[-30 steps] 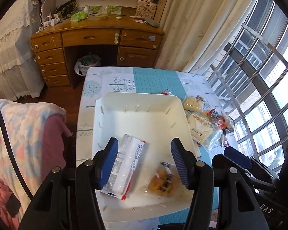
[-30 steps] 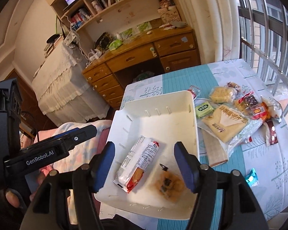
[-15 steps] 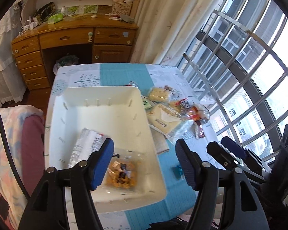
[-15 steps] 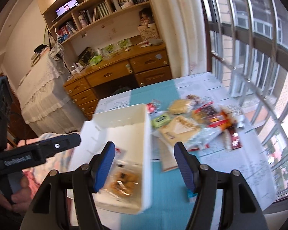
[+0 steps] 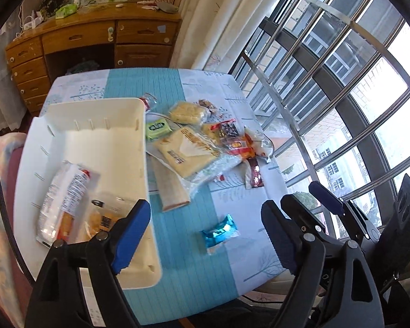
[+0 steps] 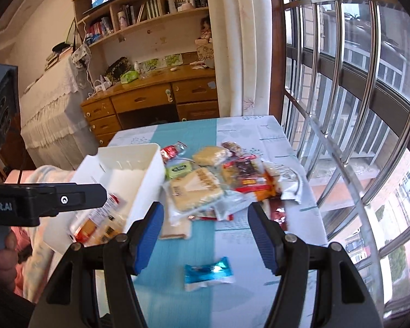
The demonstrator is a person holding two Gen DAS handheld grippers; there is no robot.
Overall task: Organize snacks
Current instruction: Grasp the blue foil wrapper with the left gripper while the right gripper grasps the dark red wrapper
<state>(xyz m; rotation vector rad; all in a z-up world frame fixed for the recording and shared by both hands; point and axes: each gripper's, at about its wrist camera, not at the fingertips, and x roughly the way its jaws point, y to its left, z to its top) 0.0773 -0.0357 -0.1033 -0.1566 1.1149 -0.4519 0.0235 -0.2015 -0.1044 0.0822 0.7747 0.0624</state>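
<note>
A white bin (image 5: 101,142) sits at the table's left and holds a long cracker pack (image 5: 65,199) and a small orange snack bag (image 5: 104,216). A pile of wrapped snacks (image 5: 202,142) lies to the right of the bin; it also shows in the right wrist view (image 6: 218,183). A blue foil candy (image 5: 218,232) lies alone near the front edge, and in the right wrist view (image 6: 207,272). My left gripper (image 5: 205,235) is open and empty above the candy. My right gripper (image 6: 206,237) is open and empty, just behind the candy.
The table (image 5: 155,87) carries a teal-and-white cloth. A barred window (image 5: 341,82) runs along the right side. A wooden desk (image 5: 95,35) stands behind the table. A blanket-covered seat (image 5: 0,164) is at the left.
Both grippers have swung right, from over the bin to over the bare cloth and the blue candy. Both stay open and empty.
</note>
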